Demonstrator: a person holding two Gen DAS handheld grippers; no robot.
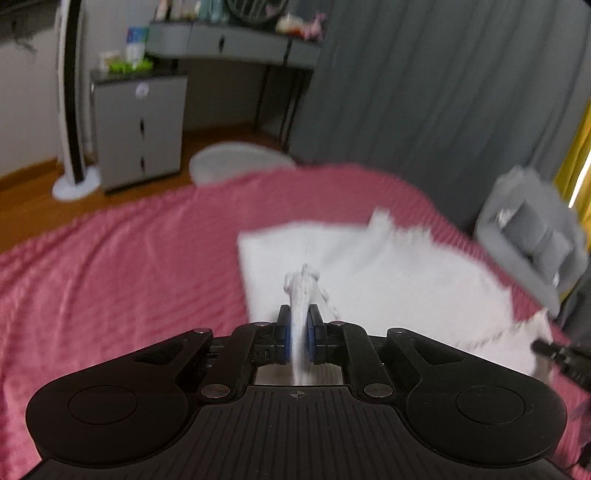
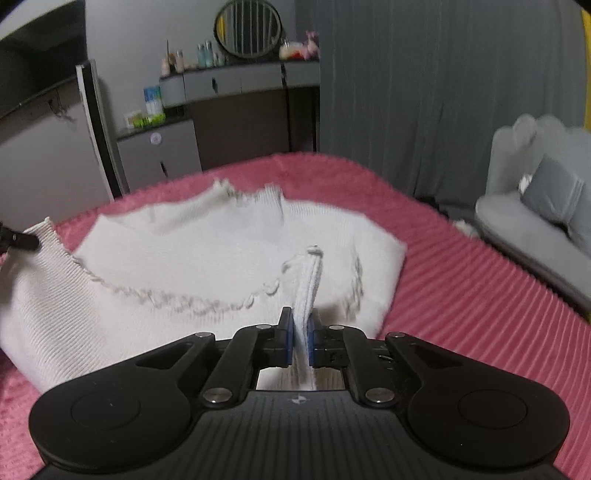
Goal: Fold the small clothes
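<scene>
A small white knitted garment lies on the pink ribbed bedspread. In the left wrist view my left gripper is shut on a bunched edge of it, the knit pinched between the blue pads and lifted off the bed. In the right wrist view my right gripper is shut on another ribbed edge of the same white garment, which sags towards the bed with a scalloped trim showing. A dark tip of the other gripper shows at the left edge of the right wrist view, and likewise at the right edge of the left wrist view.
The pink bedspread spreads around the garment. Beyond the bed stand a grey cabinet, a white standing fan, a dressing table with a round mirror and grey curtains. A grey sofa stands at the right.
</scene>
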